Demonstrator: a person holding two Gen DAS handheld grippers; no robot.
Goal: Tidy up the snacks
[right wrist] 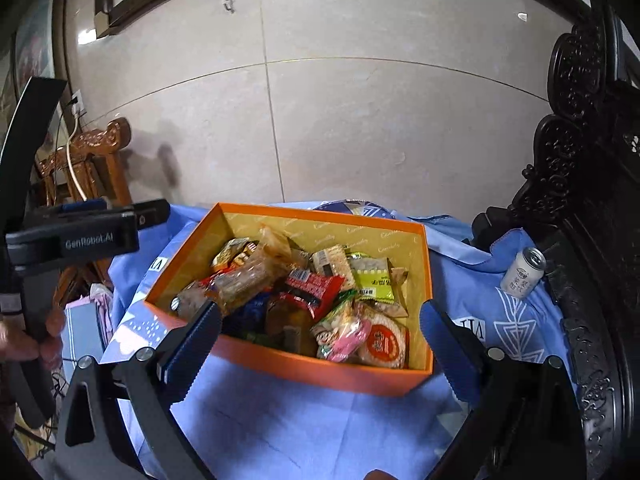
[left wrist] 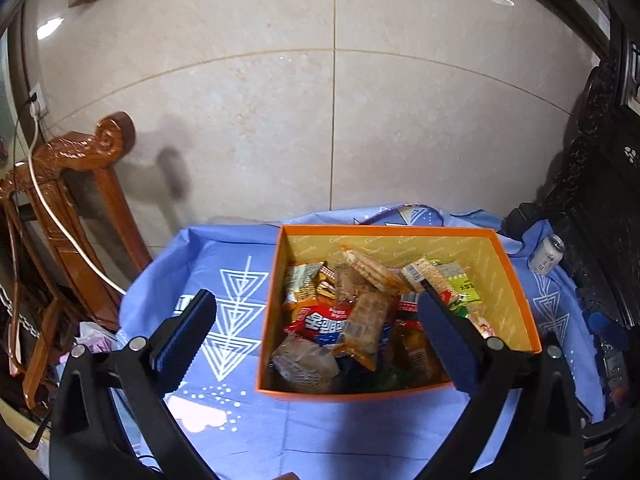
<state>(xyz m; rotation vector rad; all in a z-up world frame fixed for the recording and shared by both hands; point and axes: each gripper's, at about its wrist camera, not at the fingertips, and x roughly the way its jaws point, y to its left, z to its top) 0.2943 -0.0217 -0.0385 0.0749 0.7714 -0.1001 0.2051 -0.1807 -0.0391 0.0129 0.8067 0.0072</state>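
Note:
An orange box (left wrist: pixel 516 280) with a yellow inside stands on a blue patterned cloth (left wrist: pixel 240 420) and holds several wrapped snacks, among them a red packet (left wrist: pixel 320 322) and a green packet (right wrist: pixel 374 282). My left gripper (left wrist: pixel 316 320) is open and empty, hovering over the box's near left part. My right gripper (right wrist: pixel 320 334) is open and empty, just in front of the box (right wrist: pixel 320 368). The left gripper's body (right wrist: pixel 80 236) shows at the left of the right wrist view.
A white drink can (left wrist: pixel 548 254) lies on the cloth at the far right, also in the right wrist view (right wrist: pixel 524 272). A carved wooden chair (left wrist: pixel 80 200) stands at the left, dark carved furniture (right wrist: pixel 580 200) at the right, a tiled wall behind.

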